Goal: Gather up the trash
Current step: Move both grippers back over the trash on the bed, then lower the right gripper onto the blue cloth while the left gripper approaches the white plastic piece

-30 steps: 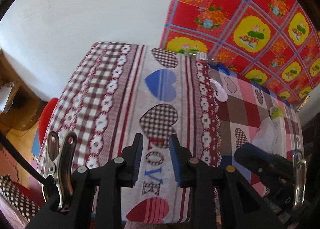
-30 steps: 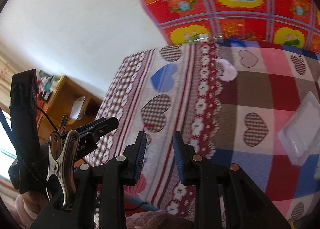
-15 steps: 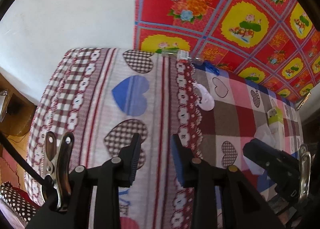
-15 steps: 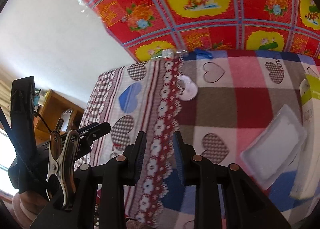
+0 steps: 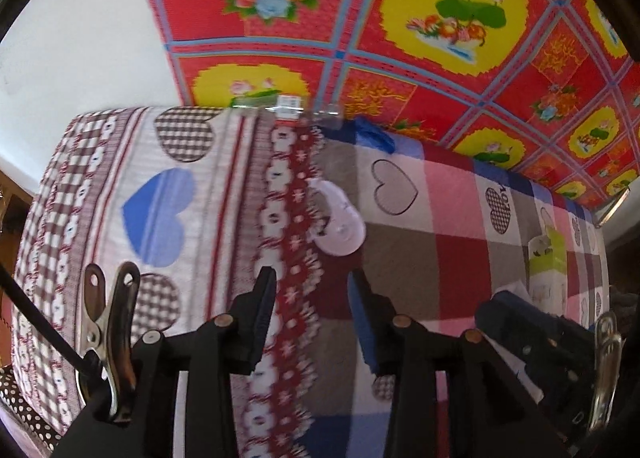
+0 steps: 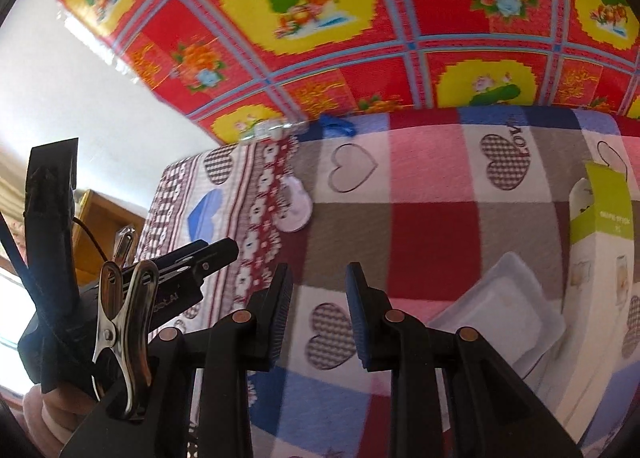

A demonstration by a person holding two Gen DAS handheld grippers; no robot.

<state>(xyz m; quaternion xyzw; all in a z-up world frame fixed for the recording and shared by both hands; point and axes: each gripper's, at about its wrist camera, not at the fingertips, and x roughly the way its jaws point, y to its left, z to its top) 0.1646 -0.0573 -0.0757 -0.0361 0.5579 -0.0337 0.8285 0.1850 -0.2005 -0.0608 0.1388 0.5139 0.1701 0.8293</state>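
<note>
Two claws hang over the patterned bedspread (image 6: 432,226), and neither has anything between its fingers. My left gripper (image 5: 312,300) is spreading its jaws at this moment, with only cloth showing in the gap. My right gripper (image 6: 318,298) stands partly parted, its pads touching nothing.

Trash lies scattered on the cloth. Just beyond my left fingertips sits a small white plastic lid (image 5: 340,222), or so I take it, since the picture is smeared there. A clear plastic bottle (image 5: 286,104) lies on its side along the far edge of the bed, against the red flowered wall sheet (image 5: 400,38), with a crumpled blue scrap (image 5: 374,136) near it. To the right of my right claw rests a flat white plastic tray (image 6: 502,316), touching a white and green carton (image 6: 598,246) beside it. In the right view my left claw shows low at the left edge, held in a hand (image 6: 44,414).
</note>
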